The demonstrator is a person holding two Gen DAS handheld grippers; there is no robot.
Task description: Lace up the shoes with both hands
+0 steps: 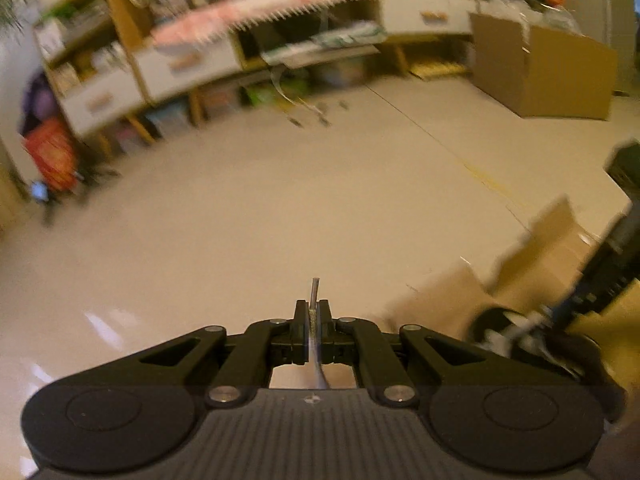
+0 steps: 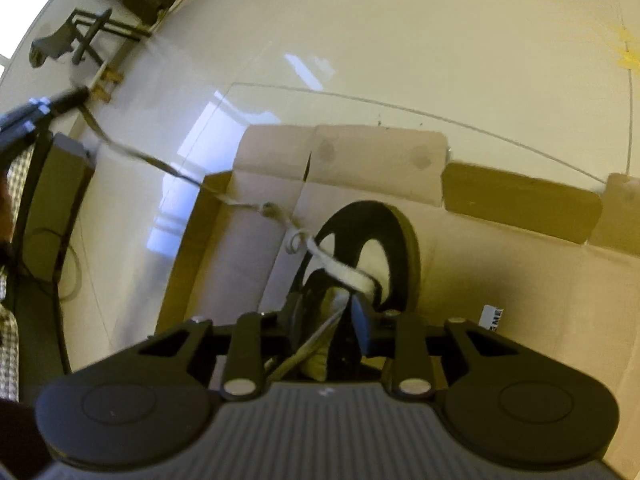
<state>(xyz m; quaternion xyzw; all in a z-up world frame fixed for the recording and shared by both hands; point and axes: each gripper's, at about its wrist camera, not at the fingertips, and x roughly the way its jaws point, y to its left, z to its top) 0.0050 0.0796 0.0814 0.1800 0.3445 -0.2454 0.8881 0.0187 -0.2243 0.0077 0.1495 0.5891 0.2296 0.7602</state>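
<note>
In the left wrist view my left gripper is shut on the white lace, whose stiff tip pokes out past the fingertips. The black shoe shows blurred at the lower right. In the right wrist view the black shoe stands on brown cardboard. My right gripper sits at its opening, its fingers narrowly apart on the pale tongue with a lace strand between them. The white lace runs taut from a knot by the shoe up left to the left gripper.
Low shelves and drawers line the far wall, with a large cardboard box at the right. Shiny pale floor lies in front. A black stand with a cable is at the left, and a chair base is farther off.
</note>
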